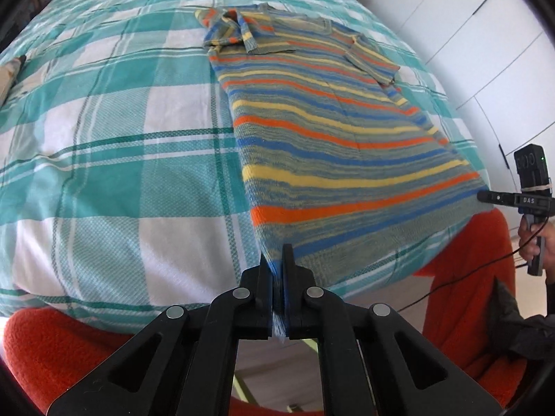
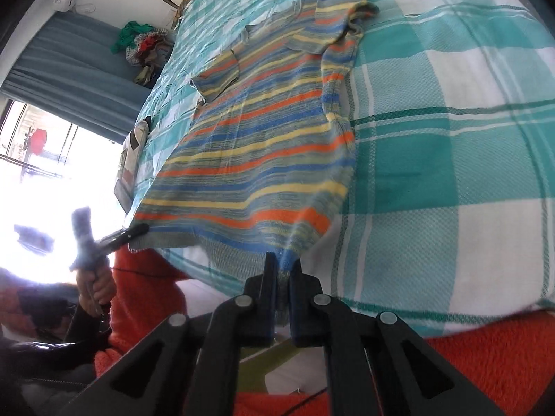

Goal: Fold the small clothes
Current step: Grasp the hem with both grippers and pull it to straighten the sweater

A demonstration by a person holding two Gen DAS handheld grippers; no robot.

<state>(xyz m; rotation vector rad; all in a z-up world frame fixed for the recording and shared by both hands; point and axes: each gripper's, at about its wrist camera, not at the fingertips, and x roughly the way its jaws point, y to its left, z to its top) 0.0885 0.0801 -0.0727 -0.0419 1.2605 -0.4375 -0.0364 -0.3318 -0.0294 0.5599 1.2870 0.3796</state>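
A striped knit sweater [image 1: 333, 128] in orange, blue, yellow and grey lies flat on the bed, its hem at the near edge. Its sleeves are folded in across the chest at the far end. My left gripper [image 1: 277, 260] is shut on the hem's left corner. My right gripper [image 2: 285, 267] is shut on the hem's right corner; it also shows in the left wrist view [image 1: 485, 197]. In the right wrist view the sweater [image 2: 263, 138] stretches away from me, and the left gripper [image 2: 138, 230] pinches the far hem corner.
The bed carries a teal and white checked sheet [image 1: 104, 138]. An orange fleece blanket [image 1: 464, 277] hangs at the bed's near edge. A heap of clothes [image 2: 145, 48] lies beyond the bed near blue curtains. White cupboard doors [image 1: 468, 34] stand at right.
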